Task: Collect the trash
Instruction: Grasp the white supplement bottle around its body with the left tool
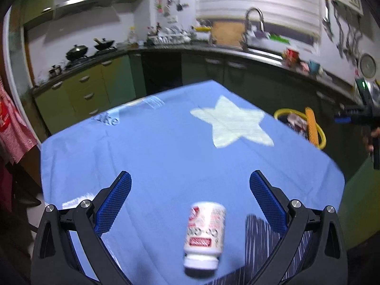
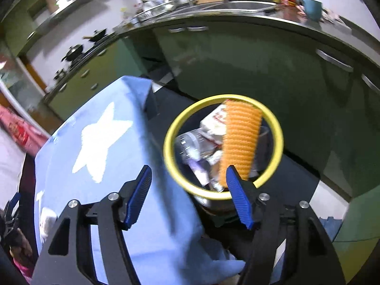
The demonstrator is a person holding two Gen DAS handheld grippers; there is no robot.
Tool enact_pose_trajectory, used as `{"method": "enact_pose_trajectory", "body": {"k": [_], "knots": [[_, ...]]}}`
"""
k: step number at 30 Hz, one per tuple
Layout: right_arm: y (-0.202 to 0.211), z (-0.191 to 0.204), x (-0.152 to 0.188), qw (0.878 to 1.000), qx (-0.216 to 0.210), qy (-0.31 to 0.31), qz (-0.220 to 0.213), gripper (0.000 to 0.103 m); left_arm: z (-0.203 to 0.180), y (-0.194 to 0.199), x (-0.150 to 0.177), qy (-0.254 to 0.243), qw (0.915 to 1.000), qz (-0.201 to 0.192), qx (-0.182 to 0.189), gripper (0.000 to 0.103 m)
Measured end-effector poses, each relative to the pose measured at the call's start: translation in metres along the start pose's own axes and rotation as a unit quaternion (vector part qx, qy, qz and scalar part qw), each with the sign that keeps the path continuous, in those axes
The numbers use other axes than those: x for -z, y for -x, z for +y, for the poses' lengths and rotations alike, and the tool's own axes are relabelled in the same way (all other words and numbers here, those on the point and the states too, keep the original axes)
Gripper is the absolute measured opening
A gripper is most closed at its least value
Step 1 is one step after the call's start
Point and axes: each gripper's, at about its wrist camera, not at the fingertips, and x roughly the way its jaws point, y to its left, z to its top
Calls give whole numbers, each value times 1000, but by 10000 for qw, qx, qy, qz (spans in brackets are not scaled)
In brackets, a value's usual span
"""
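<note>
A small white bottle (image 1: 204, 234) with a red and white label lies on its side on the blue tablecloth (image 1: 166, 152), cap toward me. My left gripper (image 1: 190, 185) is open and empty; the bottle lies between its blue fingers, close to the camera. My right gripper (image 2: 188, 181) is open and empty, held over the table's right edge beside a yellow-rimmed trash bin (image 2: 277, 142). The bin holds an orange ribbed roll (image 2: 241, 140), a white carton (image 2: 213, 124) and clear plastic. The bin also shows in the left wrist view (image 1: 280, 112), with the right gripper (image 1: 349, 118) beyond it.
A white star (image 1: 234, 124) is printed on the cloth. A dark striped cloth (image 1: 258, 244) lies at the table's near right. Green kitchen cabinets (image 1: 90, 90) and a counter with sink (image 1: 256, 45) surround the table. A red checked cloth (image 1: 11, 128) hangs at the left.
</note>
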Motion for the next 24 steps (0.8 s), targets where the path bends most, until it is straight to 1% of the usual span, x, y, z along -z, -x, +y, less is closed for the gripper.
{"method": "enact_pose_trajectory", "body": {"k": [3, 8, 13, 17, 19, 20, 22, 24], "knots": [[0, 14, 6, 9998, -139, 110, 103, 62, -7, -11, 10, -58, 9995, 301, 114, 98], [-4, 25, 9, 9995, -159, 197, 170, 62, -12, -35, 23, -130, 9970, 746, 141, 98], [-9, 31, 14, 9991, -197, 277, 264, 62, -9, -54, 31, -108, 9942, 1058, 158, 98], [-12, 31, 14, 9989, -207, 304, 307, 62, -10, -63, 35, -197, 9925, 1198, 159, 98], [-13, 30, 14, 9988, -213, 295, 318, 63, -13, -66, 36, -265, 9915, 1258, 173, 95], [-14, 30, 14, 9988, -218, 293, 323, 63, -14, -66, 37, -276, 9912, 1281, 181, 91], [-15, 31, 14, 9987, -224, 301, 340, 63, -16, -68, 37, -296, 9903, 1341, 204, 87], [-15, 31, 15, 9986, -235, 313, 348, 63, -17, -70, 38, -299, 9892, 1420, 192, 79]]}}
